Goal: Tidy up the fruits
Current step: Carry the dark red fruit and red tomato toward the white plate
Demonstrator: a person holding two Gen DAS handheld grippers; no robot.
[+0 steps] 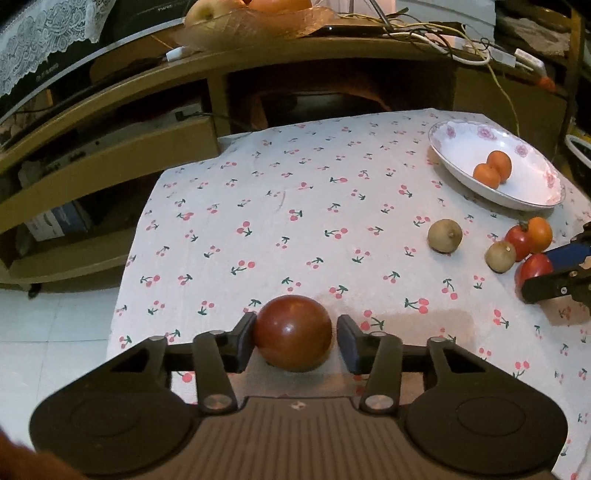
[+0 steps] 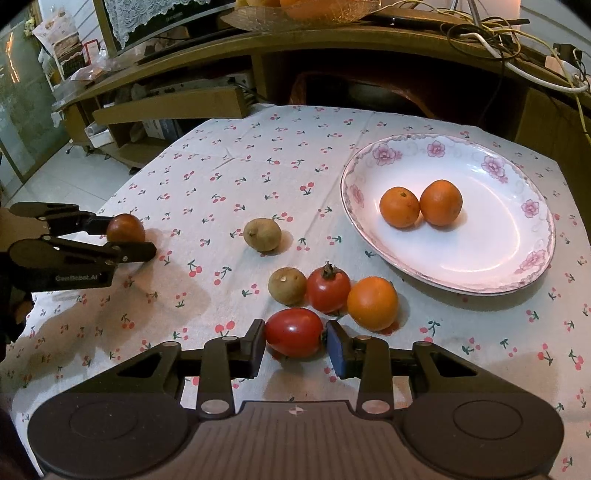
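Observation:
My left gripper (image 1: 295, 332) straddles a dark red round fruit (image 1: 292, 332) resting on the cherry-print tablecloth (image 1: 295, 206); its left finger touches the fruit and a small gap shows at the right finger. My right gripper (image 2: 295, 341) is closed around a red tomato (image 2: 293, 331) on the cloth. A white floral plate (image 2: 517, 266) holds two oranges (image 2: 400, 206) (image 2: 441, 202). Beside the tomato lie another tomato (image 2: 328, 289), an orange (image 2: 372, 302) and two brown kiwi-like fruits (image 2: 287, 285) (image 2: 262, 234). The left gripper (image 2: 129, 240) also shows in the right wrist view.
A wooden TV stand (image 2: 332, 48) with cables (image 2: 517, 40) and a fruit bowl (image 1: 255, 22) runs behind the table. The table's left edge (image 1: 125, 266) drops to a tiled floor (image 1: 51, 332). A wet patch (image 2: 177, 288) marks the cloth.

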